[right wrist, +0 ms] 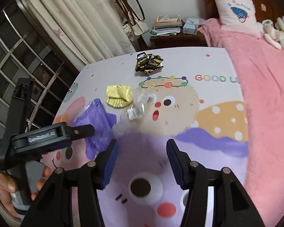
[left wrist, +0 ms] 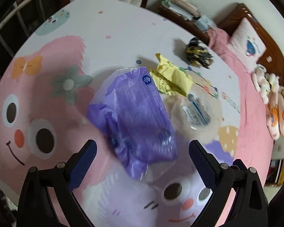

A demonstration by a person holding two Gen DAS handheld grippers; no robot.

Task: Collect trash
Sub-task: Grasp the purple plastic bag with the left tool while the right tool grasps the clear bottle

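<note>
A purple pack in clear wrap (left wrist: 136,117) lies on the cartoon mat (left wrist: 113,37). My left gripper (left wrist: 145,158) hangs open right above it, the pack's near end between the fingers and not touching the pads. Beyond the pack lie a yellow wrapper (left wrist: 172,77), a clear plastic wrapper (left wrist: 195,111) and a crumpled black-and-gold wrapper (left wrist: 197,54). My right gripper (right wrist: 142,162) stands partly open over bare mat (right wrist: 179,60), with nothing between its fingers. In the right wrist view the purple pack (right wrist: 96,117), yellow wrapper (right wrist: 119,96), clear wrapper (right wrist: 140,104) and black-and-gold wrapper (right wrist: 148,63) lie ahead.
A person's hand (right wrist: 7,185) holds the left gripper's handle (right wrist: 41,136) at the lower left. A pink blanket (right wrist: 265,94) with a pillow (right wrist: 234,9) and plush toys (left wrist: 274,104) borders the mat on the right. A nightstand with books (right wrist: 168,28), a curtain (right wrist: 75,19) and a barred window (right wrist: 19,56) stand behind.
</note>
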